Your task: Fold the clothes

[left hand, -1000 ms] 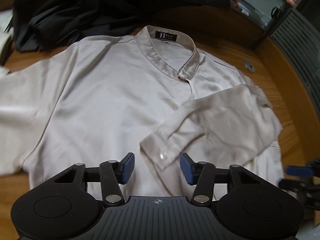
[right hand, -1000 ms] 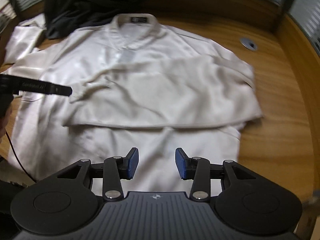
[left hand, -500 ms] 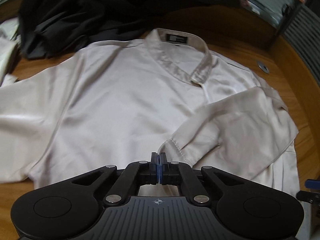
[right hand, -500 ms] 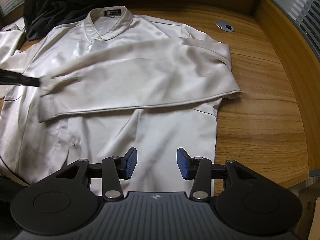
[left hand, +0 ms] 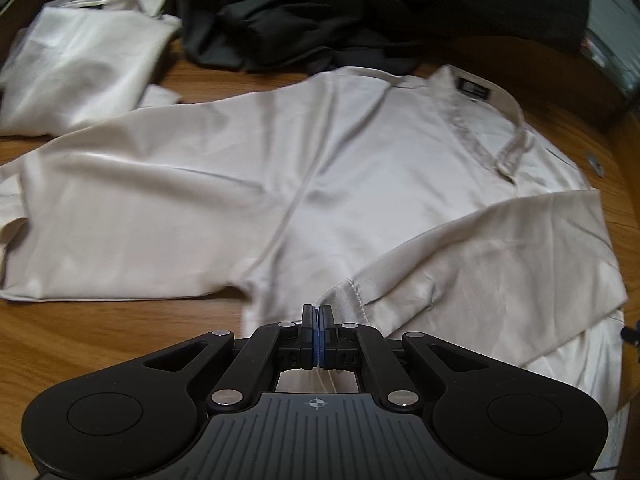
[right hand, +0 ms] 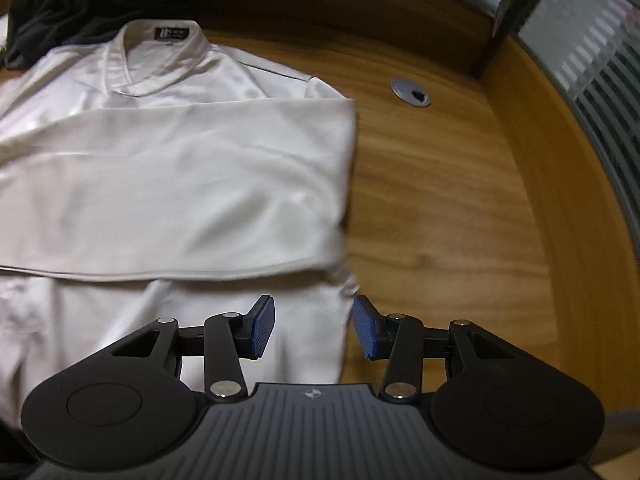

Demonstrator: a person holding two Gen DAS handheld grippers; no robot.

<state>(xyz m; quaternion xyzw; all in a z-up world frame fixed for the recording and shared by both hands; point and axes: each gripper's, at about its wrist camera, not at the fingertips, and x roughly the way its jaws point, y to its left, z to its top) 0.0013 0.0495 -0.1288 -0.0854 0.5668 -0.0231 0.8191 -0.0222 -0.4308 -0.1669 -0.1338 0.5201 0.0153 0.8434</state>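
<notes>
Wooden bench [right hand: 460, 208] carried the cream satin shirt [left hand: 328, 184] at frame centre; left tongs [left hand: 319, 322] pinched its folded sleeve cuff [left hand: 346, 300], right tongs [right hand: 314, 326] hung spread over the shirt's hem edge.

We seem to be in an office. The wooden bench [right hand: 460, 200] has a curved edge and a round metal cable grommet [right hand: 411, 93] set into its top, as office desks do. Far right, a dark post [right hand: 508, 12] stands before slatted blinds [right hand: 600, 80]. Clothes lie on the bench: a cream shirt [left hand: 320, 184], dark garments [left hand: 360, 12] behind it.
</notes>
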